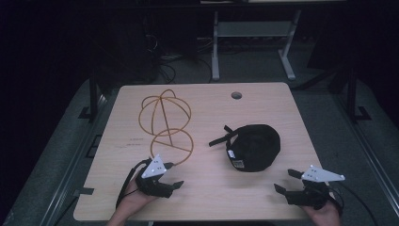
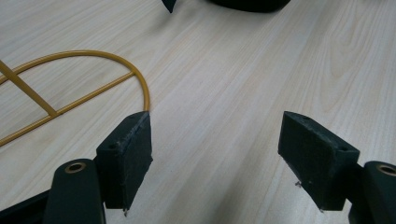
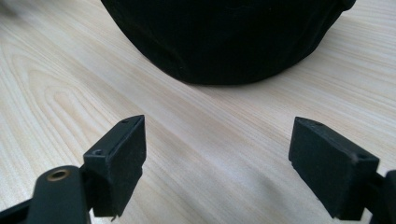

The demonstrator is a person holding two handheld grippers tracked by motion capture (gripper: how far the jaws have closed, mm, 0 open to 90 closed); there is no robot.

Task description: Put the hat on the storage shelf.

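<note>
- While both grippers hover with jaws wide and empty, the black cap (image 1: 254, 147) lies at the right gripper's (image 1: 288, 180) eleven o'clock — best approached low, pinching the rim.
- At the left gripper's (image 1: 175, 176) twelve o'clock sits the wire hat stand (image 1: 165, 125) — apart, blocking nothing on the table (image 1: 211, 197).

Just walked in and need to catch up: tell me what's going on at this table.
A person sits at a wooden table with a gripper in each hand. The left gripper rests near the base ring of a yellow wire hat stand, jaws open and empty. The right gripper lies at the table's near right corner, also open and empty, facing a black cap lying in the middle. Neither gripper touches the cap or the stand.
</note>
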